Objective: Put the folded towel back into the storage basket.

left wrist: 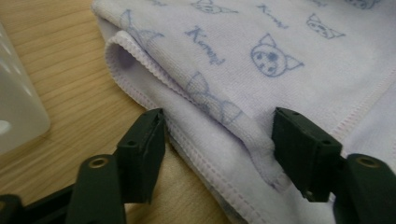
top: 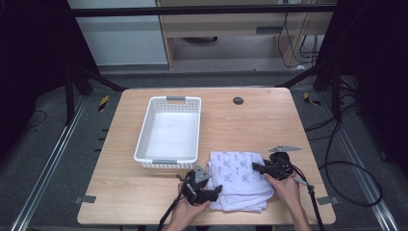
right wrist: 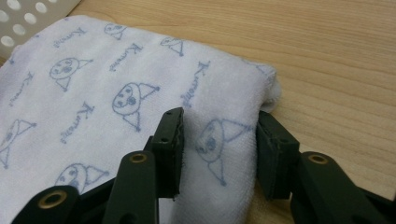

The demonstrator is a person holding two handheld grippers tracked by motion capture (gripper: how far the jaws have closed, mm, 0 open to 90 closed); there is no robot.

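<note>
Your white basket [top: 169, 132] sits on the tabletop [top: 250, 120] beyond your left gripper [top: 208, 188] — it has nothing in it, just its bare white floor and perforated walls. Its near wall is close to the far left corner of the folded towel [top: 239, 179], which lies flat on the tabletop in front of you, between your two hands.

In the left gripper view, the towel's [left wrist: 261, 56] layered, stitched edge runs between your fingers [left wrist: 144, 149]. The left finger stands over bare wood just beside the hem, the other rests against the cloth on the far side, and there is a clear gap on the wood side — so these fingers are released, straddling the edge without pinching it.

In the right gripper view, your right gripper [right wrist: 219, 154] has a folded corner of the towel [right wrist: 93, 93] between its fingers [right wrist: 170, 149]. The cloth bulges up between them, one finger lying on the printed top and the other at the fold's outer edge next to the wood. They look clenched against the towel's corner, though the cloth still lies on the tabletop.

From above, your right gripper [top: 263, 168] meets the towel's right edge, and your left meets its near left corner.
</note>
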